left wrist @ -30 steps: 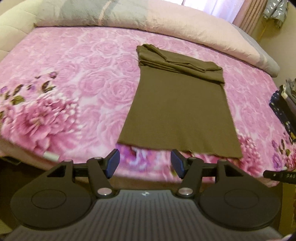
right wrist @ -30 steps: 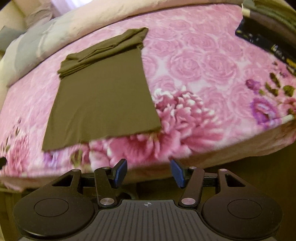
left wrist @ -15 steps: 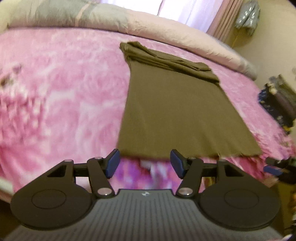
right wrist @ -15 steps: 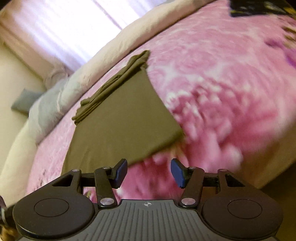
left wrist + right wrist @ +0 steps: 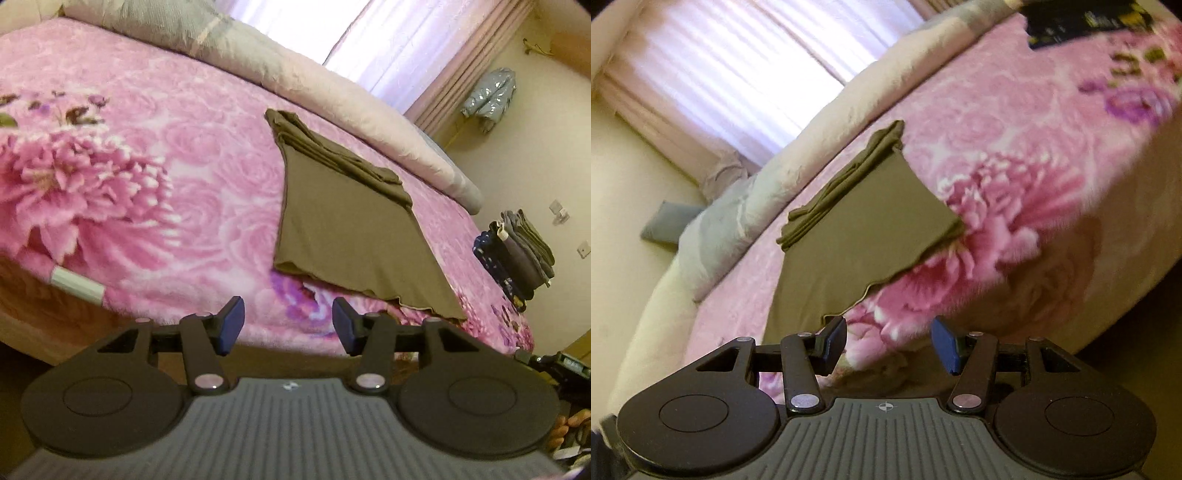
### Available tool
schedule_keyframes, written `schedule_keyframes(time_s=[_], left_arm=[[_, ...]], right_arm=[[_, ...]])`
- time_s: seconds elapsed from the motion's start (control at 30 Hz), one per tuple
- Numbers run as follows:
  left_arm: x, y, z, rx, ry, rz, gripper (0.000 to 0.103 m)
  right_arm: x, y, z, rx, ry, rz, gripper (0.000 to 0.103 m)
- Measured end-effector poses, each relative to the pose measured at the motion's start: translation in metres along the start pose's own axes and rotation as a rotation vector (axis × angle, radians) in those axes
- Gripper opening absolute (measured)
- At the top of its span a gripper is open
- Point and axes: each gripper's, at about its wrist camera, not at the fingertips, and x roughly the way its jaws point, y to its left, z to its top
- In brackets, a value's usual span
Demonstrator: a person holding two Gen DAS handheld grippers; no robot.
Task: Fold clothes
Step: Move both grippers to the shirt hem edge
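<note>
1. No word or number can be read anywhere in the two views.
2. The left gripper's grey body carries only a small white emblem near its front edge, without letters.
3. The right gripper's grey body carries a small crosshair mark at the same place.
4. The dark blue folded cloth on the bed has yellow marks, too blurred to read.

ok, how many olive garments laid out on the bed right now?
1. The olive garment lies flat on the pink floral bedspread, sleeves folded at its far end, hem near the bed edge. A separate stack of folded clothes sits at the right; it may hide more.
</note>
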Motion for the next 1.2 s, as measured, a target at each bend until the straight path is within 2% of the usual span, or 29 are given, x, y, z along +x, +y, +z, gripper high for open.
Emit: schedule_keyframes(time_s=[0.13, 0.33, 0.63, 0.77, 0.97, 1.07, 1.2], left_arm=[[0.005, -0.003, 0.011, 0.007, -0.006, -0.012, 0.048], [0.047, 0.009, 0.025, -0.027, 0.048, -0.014, 0.052], [0.116, 0.029, 0.046, -0.095, 0.130, -0.023, 0.052], [0.142, 0.042, 0.055, -0.142, 0.174, -0.091, 0.052], [0.160, 0.057, 0.064, -0.223, 0.236, -0.238, 0.054], [0.172, 0.061, 0.066, -0.260, 0.274, -0.300, 0.054], [0.191, 0.057, 0.070, -0.284, 0.300, -0.338, 0.051]], right_arm=[[0.012, -0.003, 0.017, -0.026, 0.018, 0.027, 0.055], [0.049, -0.030, 0.046, -0.018, 0.064, 0.035, 0.055], [0.119, -0.101, 0.104, 0.134, 0.131, 0.032, 0.055], [0.143, -0.117, 0.122, 0.188, 0.193, 0.109, 0.055], [0.163, -0.132, 0.133, 0.210, 0.319, 0.264, 0.055], [0.171, -0.138, 0.135, 0.239, 0.343, 0.313, 0.055], [0.188, -0.134, 0.139, 0.236, 0.368, 0.353, 0.055]])
